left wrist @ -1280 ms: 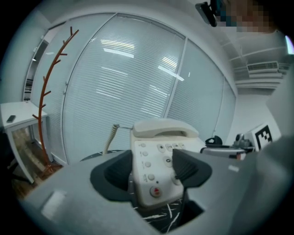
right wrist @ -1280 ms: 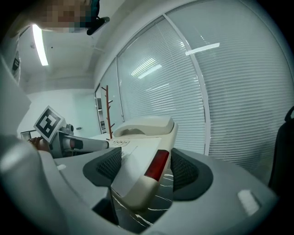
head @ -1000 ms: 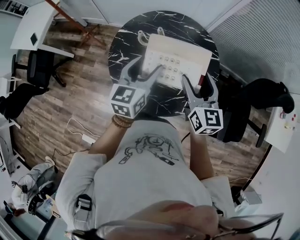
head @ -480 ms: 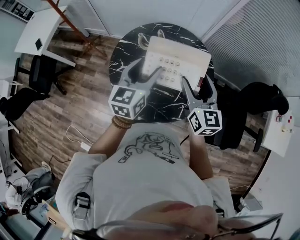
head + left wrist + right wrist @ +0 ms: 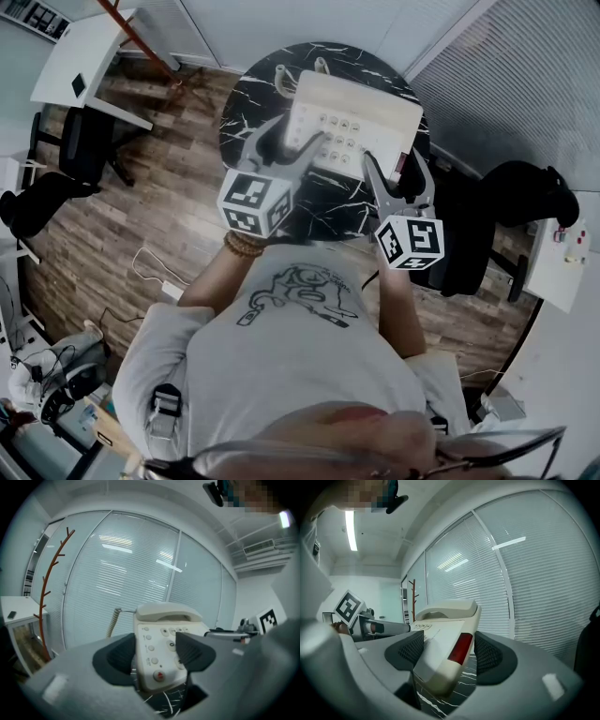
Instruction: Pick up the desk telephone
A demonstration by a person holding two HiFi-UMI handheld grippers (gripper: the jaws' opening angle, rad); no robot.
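The beige desk telephone (image 5: pixel 361 108) hangs just above the round black marble table (image 5: pixel 246 89), its handset resting in the cradle at the far end. My left gripper (image 5: pixel 296 141) is shut on the phone's near left corner, its dark pads against the keypad side (image 5: pixel 150 641). My right gripper (image 5: pixel 394 167) is shut on the near right corner, where a red strip (image 5: pixel 460 648) runs along the phone's side. In the left gripper view a coiled cord (image 5: pixel 111 620) hangs from the phone's left side. The left gripper (image 5: pixel 155 652) and right gripper (image 5: pixel 446 654) both point roughly level.
Window blinds (image 5: pixel 140 573) stand behind the table. A red-brown coat rack (image 5: pixel 47 597) rises at the left, near a white desk (image 5: pixel 80 66). Black chairs stand at the left (image 5: pixel 75 141) and right (image 5: pixel 525 197). A power strip (image 5: pixel 173 278) lies on the wood floor.
Both grippers have risen a little together, carrying the telephone up off the table. Neither grip has changed.
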